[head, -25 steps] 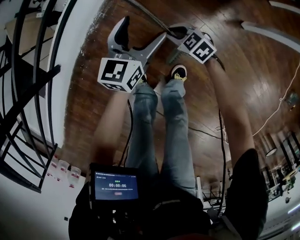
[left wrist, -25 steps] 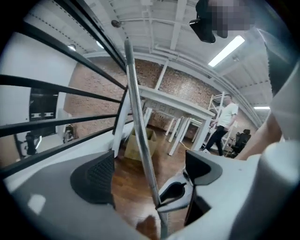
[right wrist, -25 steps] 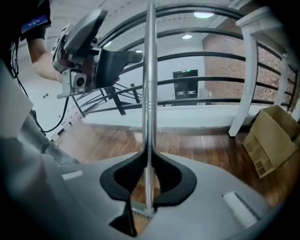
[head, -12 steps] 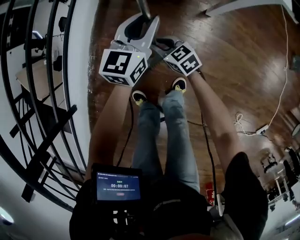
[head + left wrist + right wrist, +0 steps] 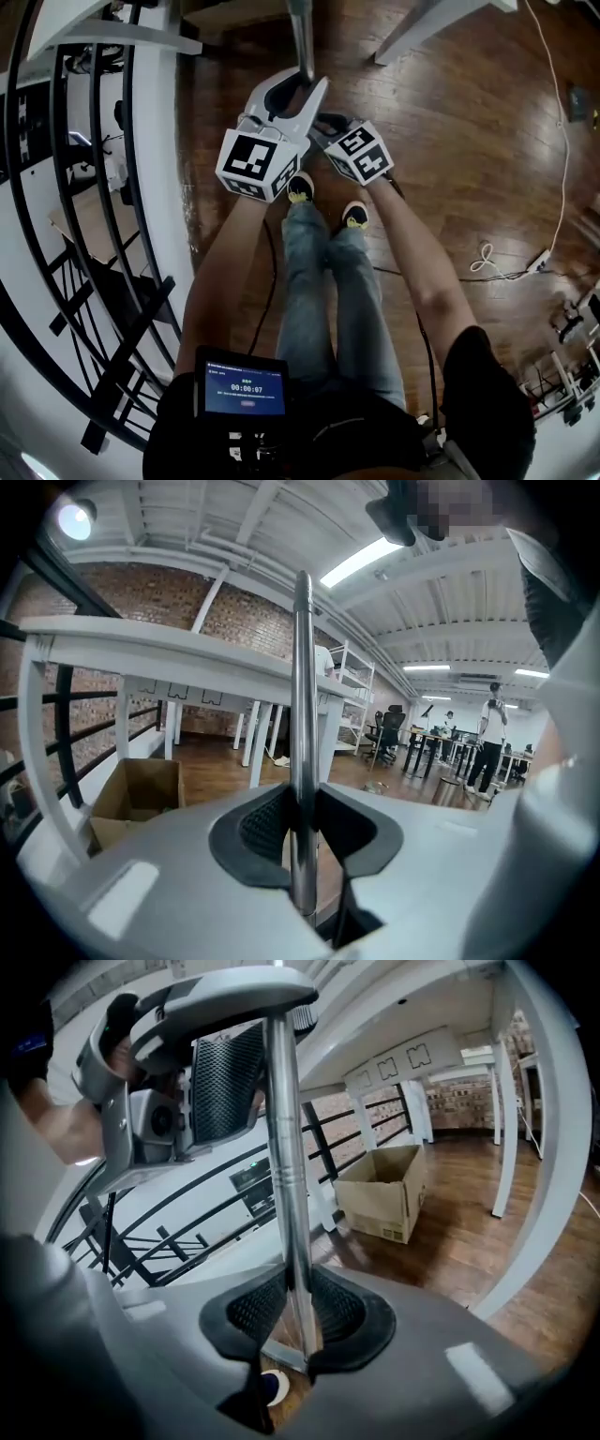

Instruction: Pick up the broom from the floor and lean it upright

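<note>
The broom shows only as its shiny metal handle (image 5: pixel 302 37), rising near upright in front of me; its head is out of sight. My left gripper (image 5: pixel 292 86) is shut on the handle (image 5: pixel 302 714), its jaws having just closed onto it, black pads (image 5: pixel 258 827) pressed on both sides. Just below it, my right gripper (image 5: pixel 323 122) is also shut on the handle (image 5: pixel 286 1185), which runs up between its pads (image 5: pixel 258 1312). In the right gripper view the left gripper (image 5: pixel 216 1063) clamps the handle higher up.
A black stair railing (image 5: pixel 94 234) and white ledge run along the left. White table legs (image 5: pixel 422 28) stand ahead, with a cardboard box (image 5: pixel 384 1194) on the wood floor. A white cable (image 5: pixel 553 141) trails at right. My shoes (image 5: pixel 300 187) are below the grippers.
The left gripper, open a second ago, has shut on the handle. Both grippers have lifted together and the handle has swung from slanted towards upright.
</note>
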A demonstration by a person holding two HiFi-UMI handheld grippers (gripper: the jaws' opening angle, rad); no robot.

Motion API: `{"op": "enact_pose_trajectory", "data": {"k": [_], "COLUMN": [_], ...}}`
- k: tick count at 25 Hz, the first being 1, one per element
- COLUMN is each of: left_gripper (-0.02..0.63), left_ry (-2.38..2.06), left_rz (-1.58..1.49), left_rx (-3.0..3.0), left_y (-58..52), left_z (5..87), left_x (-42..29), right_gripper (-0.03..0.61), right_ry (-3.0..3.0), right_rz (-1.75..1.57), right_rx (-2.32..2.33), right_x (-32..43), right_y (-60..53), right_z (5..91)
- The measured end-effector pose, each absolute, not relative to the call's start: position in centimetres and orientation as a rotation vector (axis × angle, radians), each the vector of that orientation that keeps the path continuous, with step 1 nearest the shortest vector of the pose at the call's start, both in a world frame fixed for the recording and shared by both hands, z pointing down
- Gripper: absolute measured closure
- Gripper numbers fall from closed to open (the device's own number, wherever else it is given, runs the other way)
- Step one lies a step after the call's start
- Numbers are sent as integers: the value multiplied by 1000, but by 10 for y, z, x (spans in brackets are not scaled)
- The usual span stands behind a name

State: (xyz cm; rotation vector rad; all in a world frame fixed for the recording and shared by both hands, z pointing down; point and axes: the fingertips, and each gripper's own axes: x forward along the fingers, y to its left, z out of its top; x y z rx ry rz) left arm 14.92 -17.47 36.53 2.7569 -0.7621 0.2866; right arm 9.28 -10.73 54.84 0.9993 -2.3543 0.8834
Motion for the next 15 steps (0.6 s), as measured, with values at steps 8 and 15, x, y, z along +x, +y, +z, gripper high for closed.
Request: {"op": "enact_pose_trajectory", "data": {"k": [8, 15], "left_gripper": [517, 515], "left_ry": [-602, -523], "left_rz": [294, 342], "left_rx": [2724, 2755], "left_y": [-212, -210], "left_z": [410, 428], "left_x": [167, 179], "right_gripper": [491, 488], "right_ry": [-2249, -2183], "right_rz": [1036, 1072], "right_rx": [1140, 1207], "right_x": [110, 120], "right_y": [-138, -142], "right_z": [590, 609]}}
